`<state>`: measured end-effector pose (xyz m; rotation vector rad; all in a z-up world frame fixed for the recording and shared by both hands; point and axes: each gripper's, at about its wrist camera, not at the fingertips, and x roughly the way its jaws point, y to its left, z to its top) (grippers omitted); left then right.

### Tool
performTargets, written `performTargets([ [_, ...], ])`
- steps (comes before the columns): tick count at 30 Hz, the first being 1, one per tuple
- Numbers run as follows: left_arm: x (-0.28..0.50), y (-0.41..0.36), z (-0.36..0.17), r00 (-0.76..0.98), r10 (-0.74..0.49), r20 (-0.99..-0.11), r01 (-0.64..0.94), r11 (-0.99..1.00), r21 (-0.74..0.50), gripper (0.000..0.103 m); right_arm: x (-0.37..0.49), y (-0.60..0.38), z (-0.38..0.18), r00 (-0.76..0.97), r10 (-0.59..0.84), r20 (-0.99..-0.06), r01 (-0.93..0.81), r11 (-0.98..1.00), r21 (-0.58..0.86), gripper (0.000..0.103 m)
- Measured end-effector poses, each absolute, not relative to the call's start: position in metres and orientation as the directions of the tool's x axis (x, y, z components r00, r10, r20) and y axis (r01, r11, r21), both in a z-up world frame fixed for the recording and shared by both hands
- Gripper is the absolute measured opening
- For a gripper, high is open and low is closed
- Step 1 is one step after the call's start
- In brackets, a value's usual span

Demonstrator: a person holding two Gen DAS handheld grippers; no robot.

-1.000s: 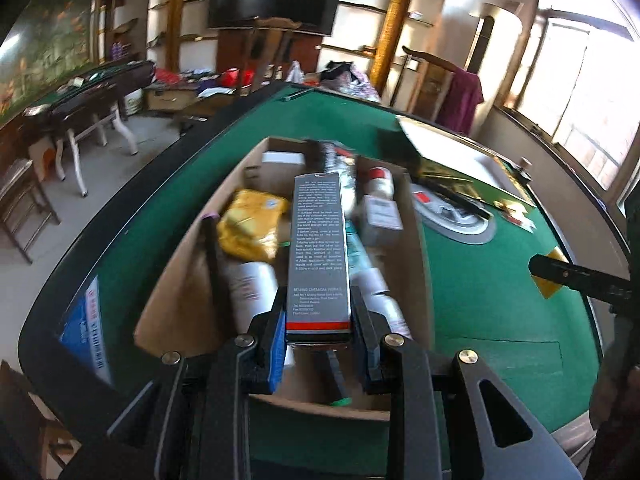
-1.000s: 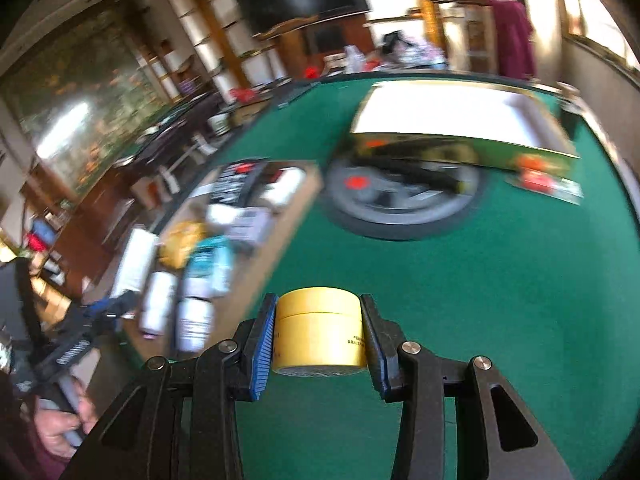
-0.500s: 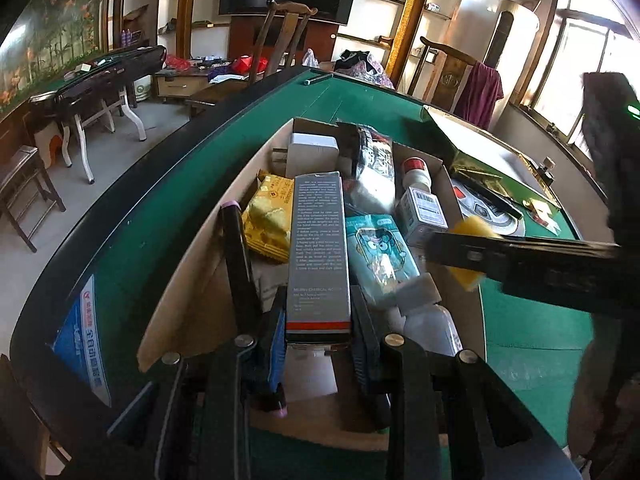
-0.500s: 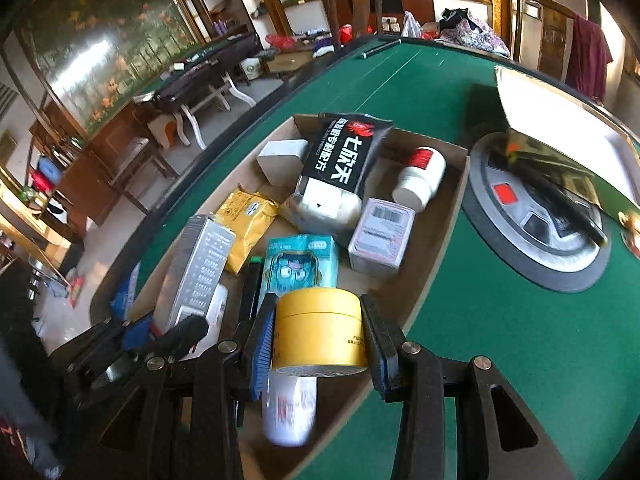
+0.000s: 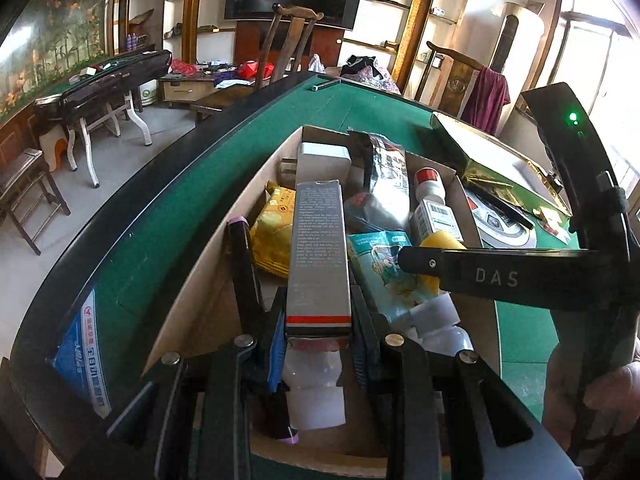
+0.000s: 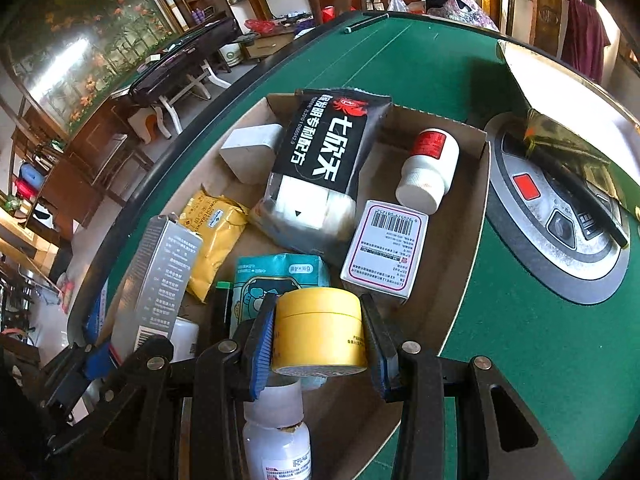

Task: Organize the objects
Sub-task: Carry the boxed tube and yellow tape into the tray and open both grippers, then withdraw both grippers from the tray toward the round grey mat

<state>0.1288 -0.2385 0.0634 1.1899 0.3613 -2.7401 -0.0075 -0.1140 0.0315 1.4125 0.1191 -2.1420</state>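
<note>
A cardboard tray on the green table holds several packets, boxes and bottles. My left gripper is shut on a long grey box and holds it over the near end of the tray; the box also shows in the right wrist view. My right gripper is shut on a yellow round jar and holds it above the tray's near right part, over a teal packet and a white bottle. The right gripper's arm crosses the left wrist view.
In the tray lie a black packet, a yellow packet, a white bottle with a red label, a barcode box and a black pen. A round grey console and an open gold box lie right of the tray.
My right gripper carried the yellow jar left from over the green felt to above the tray. My left gripper moved forward and lower over the tray with the grey box.
</note>
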Motion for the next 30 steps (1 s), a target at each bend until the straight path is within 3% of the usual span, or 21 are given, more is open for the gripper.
performTargets([
  [12, 0.131, -0.242, 0.066, -0.687, -0.071, -0.723, 0.247, -0.959, -0.14, 0.03, -0.004, -0.119, 0.036, -0.31, -0.383, -0.87, 0.529, -0.83, 0.176, 0.044],
  [18, 0.136, -0.24, 0.074, -0.696, -0.104, -0.71, 0.262, -0.958, -0.116, 0.047, 0.0, -0.122, 0.04, -0.317, -0.396, -0.862, 0.531, -0.827, 0.184, 0.044],
  [20, 0.139, -0.238, 0.077, -0.702, -0.12, -0.702, 0.268, -0.958, -0.105, 0.058, 0.001, -0.121, 0.044, -0.32, -0.406, -0.856, 0.533, -0.824, 0.192, 0.047],
  [30, 0.151, -0.228, 0.095, -0.725, -0.148, -0.673, 0.282, -0.955, -0.093, 0.079, 0.012, -0.107, 0.066, -0.351, -0.466, -0.812, 0.536, -0.811, 0.234, 0.055],
])
